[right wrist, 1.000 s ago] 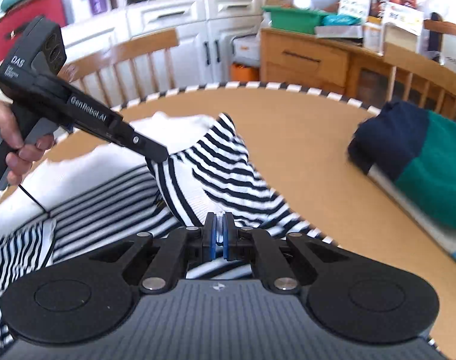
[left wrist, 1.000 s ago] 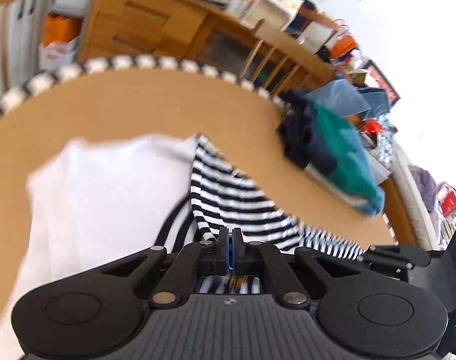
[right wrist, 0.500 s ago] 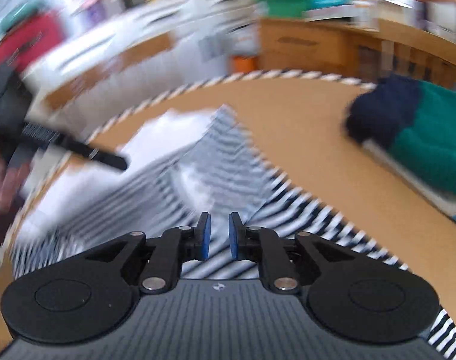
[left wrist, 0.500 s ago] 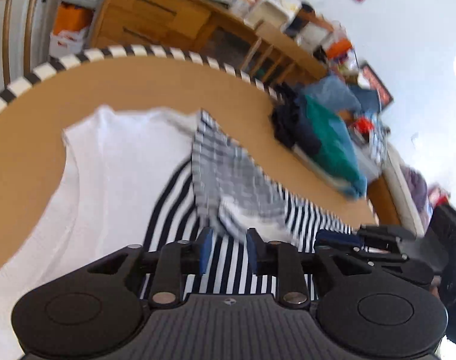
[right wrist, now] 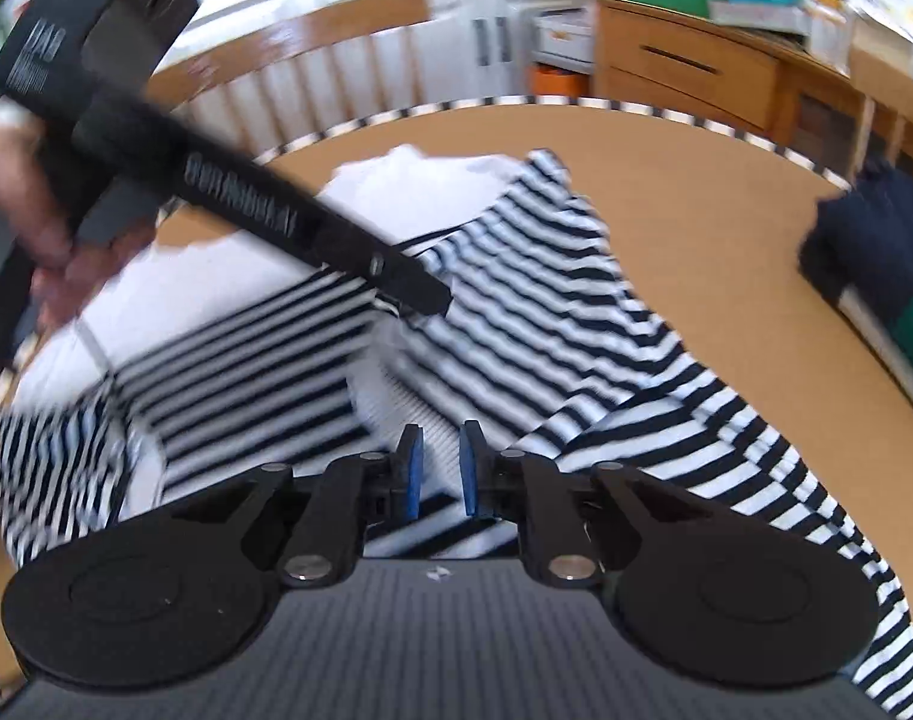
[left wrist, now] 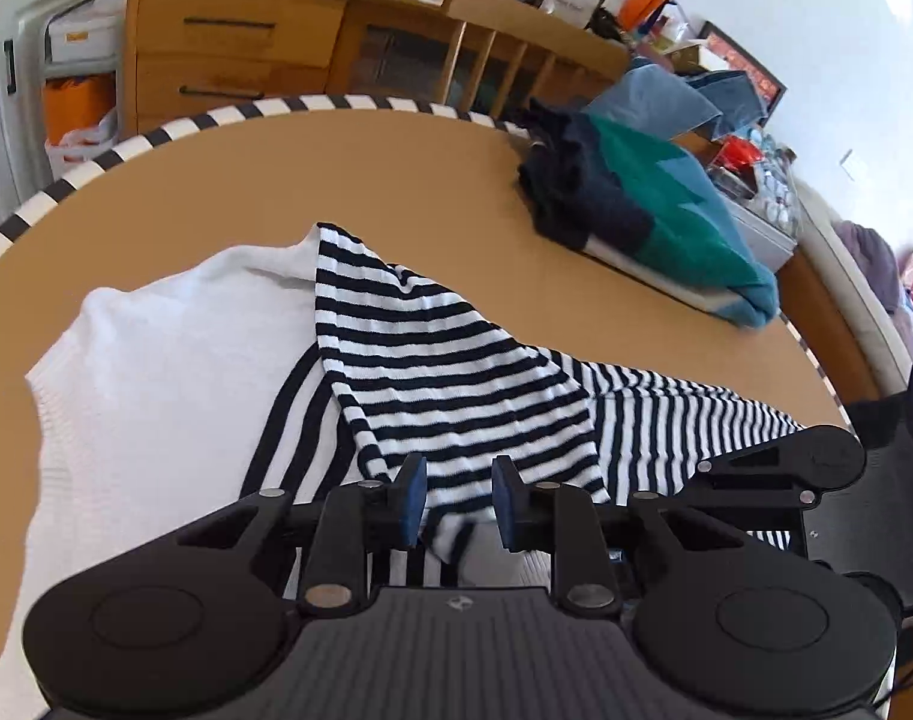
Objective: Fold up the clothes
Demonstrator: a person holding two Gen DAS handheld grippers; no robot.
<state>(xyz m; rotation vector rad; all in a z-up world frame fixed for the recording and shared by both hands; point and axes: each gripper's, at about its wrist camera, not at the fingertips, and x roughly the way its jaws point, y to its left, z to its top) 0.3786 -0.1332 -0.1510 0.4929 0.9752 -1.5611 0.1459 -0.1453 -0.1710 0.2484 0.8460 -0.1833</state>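
While one striped sleeve (left wrist: pixel 444 372) is already lying folded across the black-and-white jumper (left wrist: pixel 174 396) on the round table (left wrist: pixel 396 180), further folds are being left undone; left gripper (left wrist: pixel 459 501) closing on nothing, right gripper (right wrist: pixel 437 471) released

Black left claw (left wrist: pixel 458 501) with blue pads (left wrist: pixel 414 498); silver screws; right claw (right wrist: pixel 437 468) alike, white lettering.

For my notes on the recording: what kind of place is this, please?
Most likely a home dining or kitchen area: a round table with wooden chairs, white cupboards, and a cluttered wooden sideboard. A striped sweater lies on the table.
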